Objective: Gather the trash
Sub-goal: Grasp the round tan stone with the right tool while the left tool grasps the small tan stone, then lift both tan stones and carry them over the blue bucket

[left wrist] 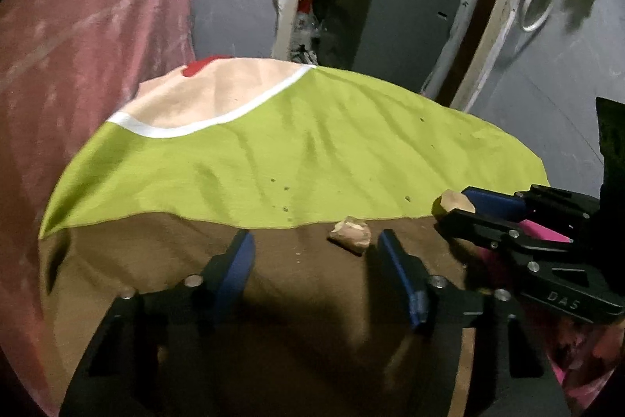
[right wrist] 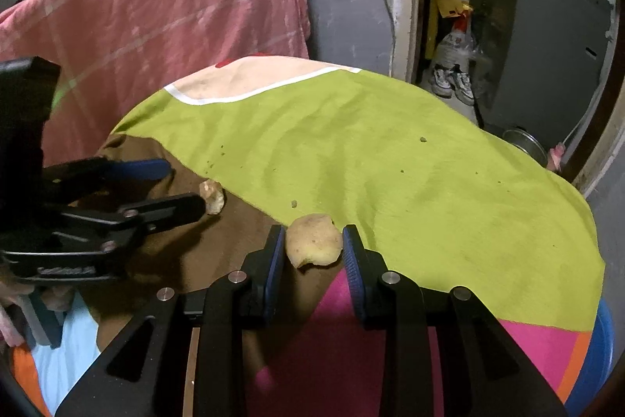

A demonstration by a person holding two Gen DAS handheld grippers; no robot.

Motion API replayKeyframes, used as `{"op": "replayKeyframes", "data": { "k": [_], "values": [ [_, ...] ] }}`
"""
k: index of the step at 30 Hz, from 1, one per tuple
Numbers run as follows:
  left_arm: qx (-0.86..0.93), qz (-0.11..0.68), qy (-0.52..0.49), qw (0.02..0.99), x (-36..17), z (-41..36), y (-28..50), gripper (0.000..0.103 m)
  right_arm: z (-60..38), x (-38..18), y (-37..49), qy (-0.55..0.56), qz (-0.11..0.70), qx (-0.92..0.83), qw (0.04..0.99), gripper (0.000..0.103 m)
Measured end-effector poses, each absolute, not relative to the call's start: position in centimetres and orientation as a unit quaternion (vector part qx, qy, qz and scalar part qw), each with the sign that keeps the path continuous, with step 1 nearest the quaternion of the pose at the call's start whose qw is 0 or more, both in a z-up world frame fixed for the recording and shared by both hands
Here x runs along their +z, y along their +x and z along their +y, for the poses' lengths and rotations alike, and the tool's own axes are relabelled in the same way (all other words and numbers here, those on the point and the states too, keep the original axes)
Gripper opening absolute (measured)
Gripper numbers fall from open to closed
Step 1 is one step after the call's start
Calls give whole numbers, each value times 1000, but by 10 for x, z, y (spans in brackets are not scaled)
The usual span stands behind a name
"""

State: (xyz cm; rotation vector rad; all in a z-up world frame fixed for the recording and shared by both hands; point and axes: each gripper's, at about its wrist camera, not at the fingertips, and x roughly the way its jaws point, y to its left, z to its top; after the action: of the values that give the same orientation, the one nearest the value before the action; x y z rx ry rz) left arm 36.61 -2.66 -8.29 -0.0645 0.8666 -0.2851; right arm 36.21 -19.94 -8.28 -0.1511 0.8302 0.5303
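Observation:
My right gripper point(right wrist: 313, 248) is shut on a tan potato peel point(right wrist: 313, 240), held between its blue pads at the near edge of the green cloth point(right wrist: 371, 163). It also shows from the side in the left wrist view point(left wrist: 455, 208), the peel point(left wrist: 453, 202) at its tips. A second tan scrap point(left wrist: 350, 234) lies on the brown cloth point(left wrist: 175, 253), just ahead of and between my left gripper's fingers; in the right wrist view this scrap point(right wrist: 213, 195) sits at the left gripper's tips. My left gripper point(left wrist: 316, 241) is open and empty.
A pink towel point(right wrist: 156, 6) hangs behind the table on the left. A doorway at the back shows a grey cabinet point(left wrist: 398, 2), bottles and shoes point(right wrist: 453, 81). Small crumbs point(left wrist: 287, 188) dot the green cloth. A blue tub point(right wrist: 601, 350) and pink fabric point(right wrist: 351, 358) lie near right.

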Motion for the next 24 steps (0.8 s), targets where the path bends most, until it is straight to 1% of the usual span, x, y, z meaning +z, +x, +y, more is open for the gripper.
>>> {"op": "replayKeyframes", "data": {
  "k": [4, 7, 10, 13, 19, 24],
  "values": [
    [-148, 428, -18, 892, -85, -36, 371, 36, -205, -82, 359, -65, 396, 253, 880, 28],
    [-155, 427, -10, 891, -86, -38, 371, 31, -208, -81, 357, -60, 395, 251, 881, 28],
    [-165, 429, 4, 888, -87, -45, 371, 20, -212, -80, 355, -51, 395, 250, 882, 28],
    [-165, 425, 17, 890, -86, -49, 370, 18, -215, -78, 352, -48, 393, 250, 884, 28],
    [-164, 409, 19, 897, -81, -49, 361, 18, -224, -72, 343, -36, 381, 245, 891, 28],
    [-160, 369, 9, 916, -62, -55, 339, 18, -236, -56, 326, -19, 346, 239, 907, 28]
  ]
}}
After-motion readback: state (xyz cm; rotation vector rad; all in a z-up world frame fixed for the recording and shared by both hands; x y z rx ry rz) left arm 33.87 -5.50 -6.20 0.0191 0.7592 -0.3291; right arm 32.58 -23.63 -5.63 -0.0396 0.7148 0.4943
